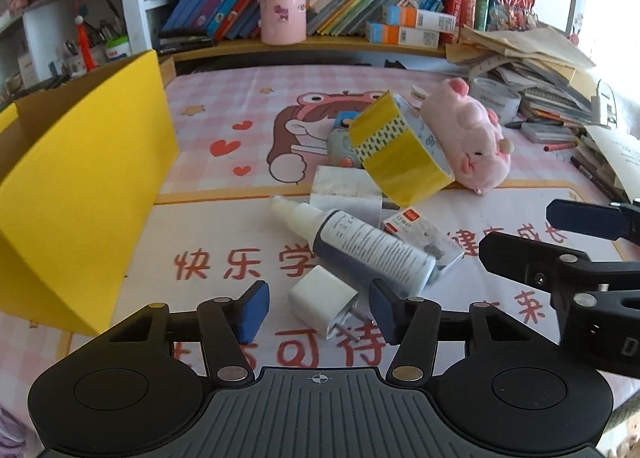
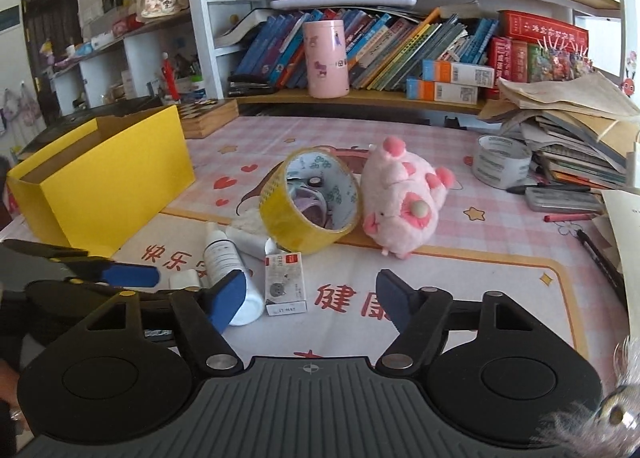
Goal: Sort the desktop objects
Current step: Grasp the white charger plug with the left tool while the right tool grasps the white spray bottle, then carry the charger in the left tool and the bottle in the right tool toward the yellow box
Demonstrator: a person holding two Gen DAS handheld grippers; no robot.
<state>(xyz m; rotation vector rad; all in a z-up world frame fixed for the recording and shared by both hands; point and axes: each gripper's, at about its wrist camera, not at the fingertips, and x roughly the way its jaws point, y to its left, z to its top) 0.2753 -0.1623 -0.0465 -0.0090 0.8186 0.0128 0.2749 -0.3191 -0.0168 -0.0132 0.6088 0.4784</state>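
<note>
in the left wrist view the left tongs [image 1: 318, 308] stand narrowed but not clamped, and the white plug adapter [image 1: 324, 300] lies right between the blue pads on the tabletop [image 1: 224, 234], its prongs pointing toward the right pad; i cannot tell whether either pad touches it yet. its long axis runs slantwise across the gap, so the pads look set to meet its flat sides. just beyond it lies the spray bottle [image 1: 360, 246], nozzle up-left and base beside the right pad, and past that the yellow tape roll [image 1: 394, 149] leans by the pink plush pig [image 1: 472, 133]. the yellow box [image 1: 92, 185], open at the top, sits to the left, nearer this hand. in the right wrist view the right tongs [image 2: 310, 298] stand half open with nothing gripped; the small staple box [image 2: 285, 284] lies between the pads, nearer the left one, long axis pointing away from the camera. the bottle [image 2: 228, 270] lies behind the left pad, and the left tongs [image 2: 160, 280] close around the adapter [image 2: 185, 280] at the far left.
</note>
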